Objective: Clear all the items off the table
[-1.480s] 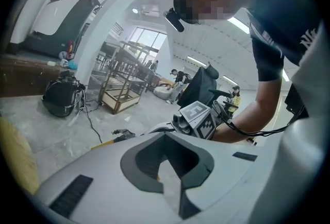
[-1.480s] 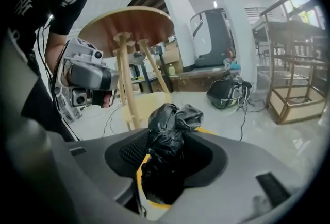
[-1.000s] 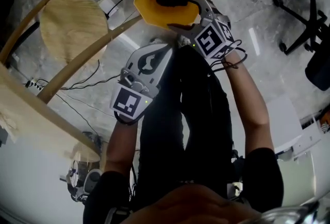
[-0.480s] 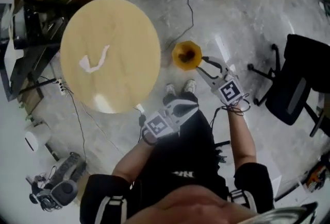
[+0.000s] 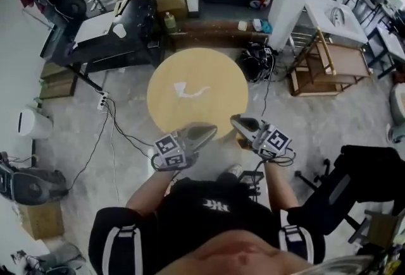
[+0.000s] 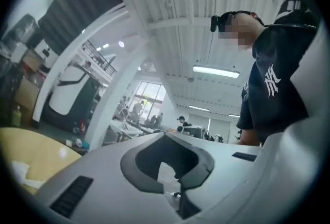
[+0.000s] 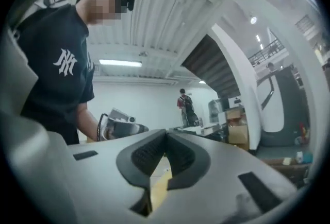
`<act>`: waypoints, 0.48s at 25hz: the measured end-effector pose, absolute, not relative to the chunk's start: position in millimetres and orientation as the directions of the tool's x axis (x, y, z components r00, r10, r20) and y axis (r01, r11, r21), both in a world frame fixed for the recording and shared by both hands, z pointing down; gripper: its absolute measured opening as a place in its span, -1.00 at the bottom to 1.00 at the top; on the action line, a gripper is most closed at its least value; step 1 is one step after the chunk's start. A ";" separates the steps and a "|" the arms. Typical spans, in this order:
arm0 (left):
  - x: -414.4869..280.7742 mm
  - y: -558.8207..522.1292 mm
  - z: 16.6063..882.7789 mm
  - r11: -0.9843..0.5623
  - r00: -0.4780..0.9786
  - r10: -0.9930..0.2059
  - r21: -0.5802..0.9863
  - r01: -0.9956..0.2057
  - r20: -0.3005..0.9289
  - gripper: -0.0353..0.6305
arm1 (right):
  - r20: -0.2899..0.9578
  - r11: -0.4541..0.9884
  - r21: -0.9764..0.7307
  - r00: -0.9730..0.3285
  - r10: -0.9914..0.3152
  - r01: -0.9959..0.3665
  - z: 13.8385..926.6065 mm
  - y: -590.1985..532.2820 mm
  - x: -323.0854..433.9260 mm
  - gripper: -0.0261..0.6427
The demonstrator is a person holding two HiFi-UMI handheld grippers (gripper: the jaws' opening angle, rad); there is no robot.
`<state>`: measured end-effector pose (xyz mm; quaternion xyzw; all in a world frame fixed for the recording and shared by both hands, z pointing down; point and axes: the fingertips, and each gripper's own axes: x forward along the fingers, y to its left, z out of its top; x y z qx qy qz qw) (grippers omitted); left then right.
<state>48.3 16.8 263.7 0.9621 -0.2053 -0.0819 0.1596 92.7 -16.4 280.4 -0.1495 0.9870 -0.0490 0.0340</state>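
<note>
Grippers at the near rim of the round wooden table (image 5: 218, 74): left gripper (image 5: 209, 133) closed, empty; right gripper (image 5: 236, 121) jaws just closed on nothing. White crumpled scrap (image 5: 190, 90) lies near the tabletop's centre.

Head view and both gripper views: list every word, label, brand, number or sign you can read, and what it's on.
"NY": white interlocked monogram on the person's black shirt.
Not text: square markers on the left gripper and the right gripper, whose jaws have just closed empty; black-and-white patterns, no letters.
Too small to read: anything printed on the cardboard boxes or the clutter beyond the round table.
</note>
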 end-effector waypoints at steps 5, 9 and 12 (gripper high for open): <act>-71.3 67.3 225.2 -0.854 0.867 -0.479 0.303 -0.423 -0.138 -0.85 | -0.162 0.957 -0.145 -0.948 -0.274 -0.252 232.4 40.4 -4.6 -0.91; -138.9 102.3 213.4 -0.846 0.850 -0.503 0.287 -0.449 -0.155 -0.85 | -0.122 0.952 -0.172 -0.954 -0.275 -0.253 227.0 80.6 -62.4 -0.91; -171.2 118.1 215.6 -0.843 0.846 -0.513 0.271 -0.465 -0.147 -0.85 | -0.098 0.950 -0.170 -0.955 -0.280 -0.262 224.1 100.4 -92.4 -0.91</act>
